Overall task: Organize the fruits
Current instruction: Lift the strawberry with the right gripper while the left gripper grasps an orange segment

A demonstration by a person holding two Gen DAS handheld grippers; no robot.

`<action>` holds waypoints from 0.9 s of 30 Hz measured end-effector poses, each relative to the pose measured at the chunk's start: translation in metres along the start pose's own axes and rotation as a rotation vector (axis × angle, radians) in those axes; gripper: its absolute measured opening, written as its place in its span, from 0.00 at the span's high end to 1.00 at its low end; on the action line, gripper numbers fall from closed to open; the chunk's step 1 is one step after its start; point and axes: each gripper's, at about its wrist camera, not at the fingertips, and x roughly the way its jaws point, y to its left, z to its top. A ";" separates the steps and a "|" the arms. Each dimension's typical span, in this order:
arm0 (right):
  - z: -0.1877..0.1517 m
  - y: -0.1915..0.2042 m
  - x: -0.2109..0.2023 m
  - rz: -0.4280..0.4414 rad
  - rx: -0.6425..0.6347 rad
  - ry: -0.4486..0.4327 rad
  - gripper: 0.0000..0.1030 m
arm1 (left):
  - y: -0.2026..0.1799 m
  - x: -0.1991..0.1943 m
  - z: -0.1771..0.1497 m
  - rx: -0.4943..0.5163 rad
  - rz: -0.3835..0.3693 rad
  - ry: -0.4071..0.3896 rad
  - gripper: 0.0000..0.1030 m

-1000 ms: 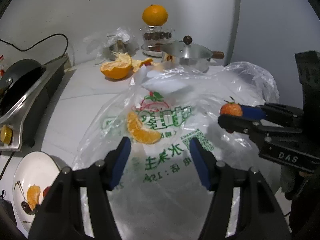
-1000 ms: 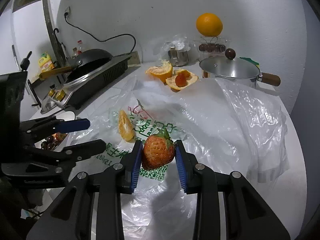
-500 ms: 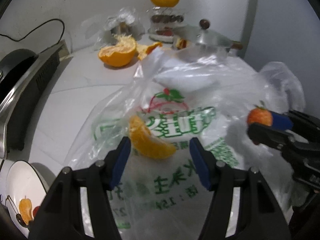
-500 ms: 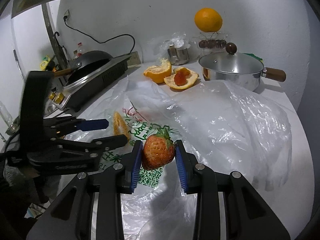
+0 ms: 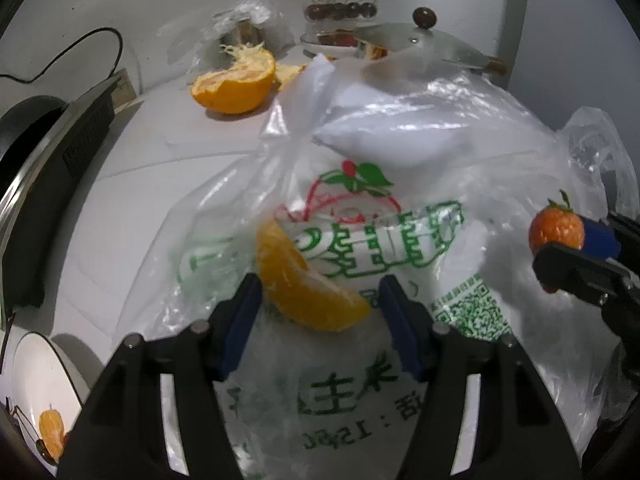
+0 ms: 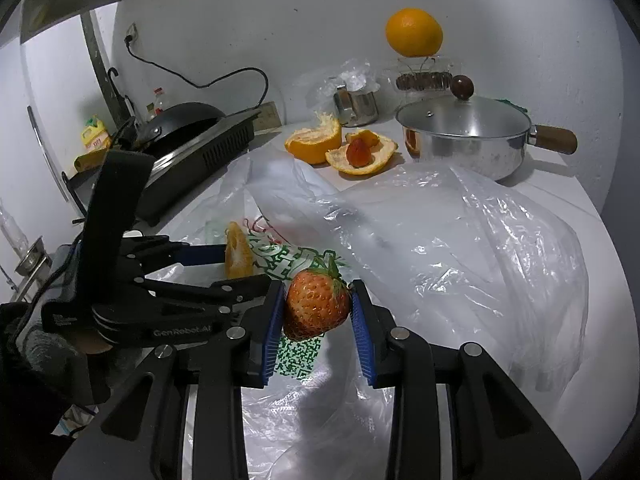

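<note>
Red strawberry with green leaves (image 6: 316, 309) sits pinched between the blue pads of the right tool (image 6: 318, 322), held above the crumpled clear plastic bag with green and red print (image 5: 360, 240) that covers most of the white table (image 5: 132, 160). Orange segment, peeled (image 5: 304, 284), lies on the printed bag, between the blue-padded fingers of the left tool (image 5: 320, 300); that tool stands partly wide around the segment, left pad at or near its end, right pad apart, contact not clear. Left tool is angled down over the bag, just left of the right tool in the right wrist view. Farther back on the table: torn half orange with ragged peel (image 6: 316, 142), orange peel cup holding a small strawberry (image 6: 362, 156), steel lidded pot with wooden handle (image 6: 464, 136), whole orange (image 6: 414, 32) on a clear glass stand. Black stove with a dark pan (image 6: 192, 136) at the table's left. White plate (image 5: 36, 380) with an orange piece at bottom left of the left wrist view.
</note>
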 end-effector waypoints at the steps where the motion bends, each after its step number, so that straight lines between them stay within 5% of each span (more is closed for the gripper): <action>1: 0.000 0.000 0.000 -0.001 -0.001 0.000 0.67 | 0.000 0.000 0.000 0.000 -0.004 0.000 0.40; 9: -0.001 0.000 0.000 -0.005 0.000 0.000 0.67 | 0.001 -0.009 -0.005 0.025 -0.025 -0.024 0.58; 27: 0.001 0.024 -0.022 -0.017 -0.030 -0.025 0.67 | -0.019 -0.075 -0.014 0.088 -0.105 -0.140 0.58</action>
